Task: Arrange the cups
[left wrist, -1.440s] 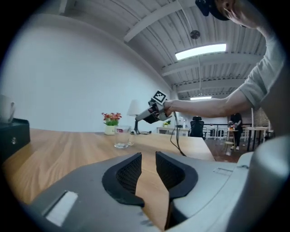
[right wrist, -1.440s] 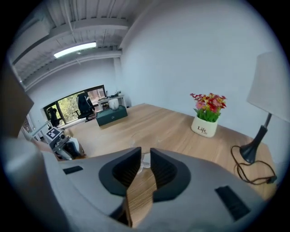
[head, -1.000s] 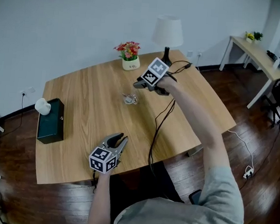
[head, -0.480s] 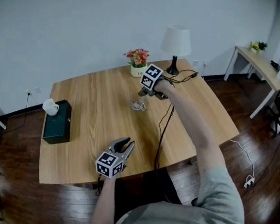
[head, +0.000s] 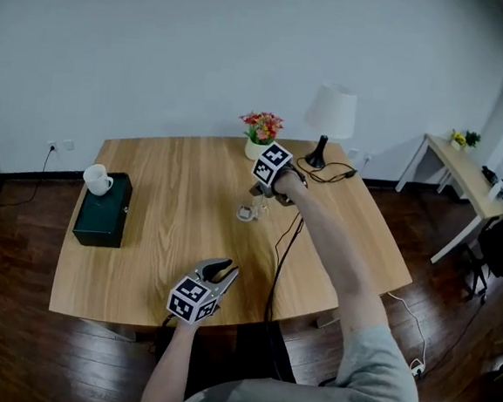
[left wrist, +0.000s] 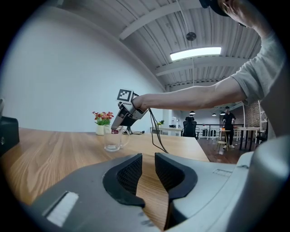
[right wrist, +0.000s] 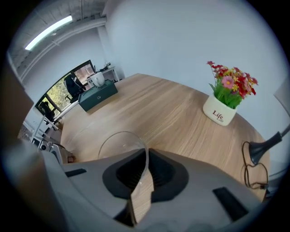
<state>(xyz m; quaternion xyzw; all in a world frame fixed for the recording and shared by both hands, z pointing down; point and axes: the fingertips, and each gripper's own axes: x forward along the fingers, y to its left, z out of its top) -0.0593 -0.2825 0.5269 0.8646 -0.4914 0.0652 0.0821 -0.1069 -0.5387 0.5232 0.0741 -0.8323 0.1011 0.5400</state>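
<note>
A clear glass cup [head: 247, 212] with a handle stands upright on the wooden table [head: 166, 179], just past its middle. My right gripper [head: 256, 204] points steeply down at it and is shut on the cup's rim; the glass wall [right wrist: 120, 145] runs between the two pads [right wrist: 136, 170]. The left gripper view shows the same cup [left wrist: 112, 138] with the right gripper [left wrist: 115, 128] on its top edge. My left gripper [head: 221, 272] rests low near the table's front edge, open with nothing in it. A white mug [head: 98, 178] sits on a dark green box [head: 104, 211] at far left.
A flower pot [head: 259, 140] and a white lamp [head: 331, 115] stand at the table's back edge. A black cable [head: 290, 234] trails from the right gripper across the table to the front. A side desk [head: 464, 175] stands at right.
My right gripper came down onto the glass cup and closed on its rim. The left gripper kept its place by the front edge.
</note>
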